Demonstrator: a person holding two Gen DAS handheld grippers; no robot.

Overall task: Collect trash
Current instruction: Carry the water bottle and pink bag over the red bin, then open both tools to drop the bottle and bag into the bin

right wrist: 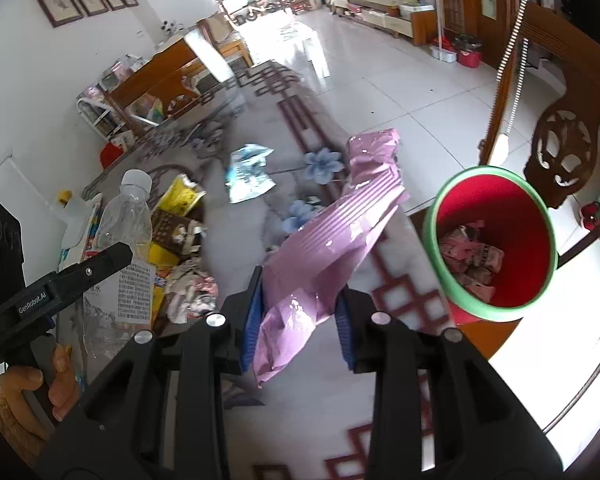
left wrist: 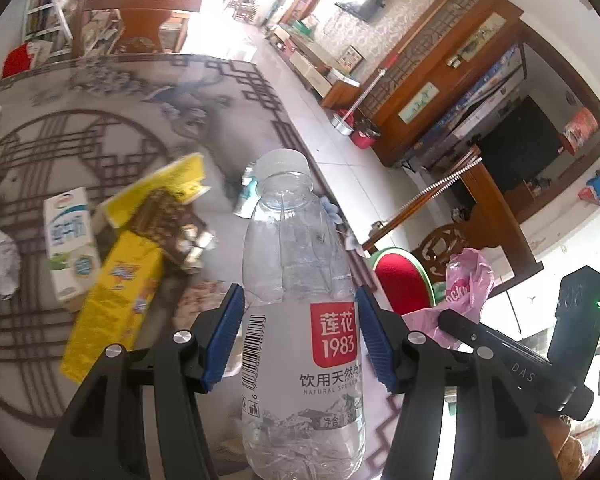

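Left claw (left wrist: 300, 334) grips bottle (left wrist: 300, 320) — "1983", "NATURAL"; right claw (right wrist: 298, 316) pinches pink wrapper (right wrist: 332, 232).

The left gripper (left wrist: 300, 336) is matte black plastic, its two arms hollowed by long slots and pinned with round silver screws, and its jaws are faced with ribbed blue pads. The right gripper (right wrist: 298, 320) has the same black arms, silver screws and blue ribbed pads. Seen from the right wrist camera, the left one bears white "GenRobot.AI" lettering, and a fuzzy tan cuff (right wrist: 4, 416) covers the wrist of the left hand (right wrist: 40, 390).
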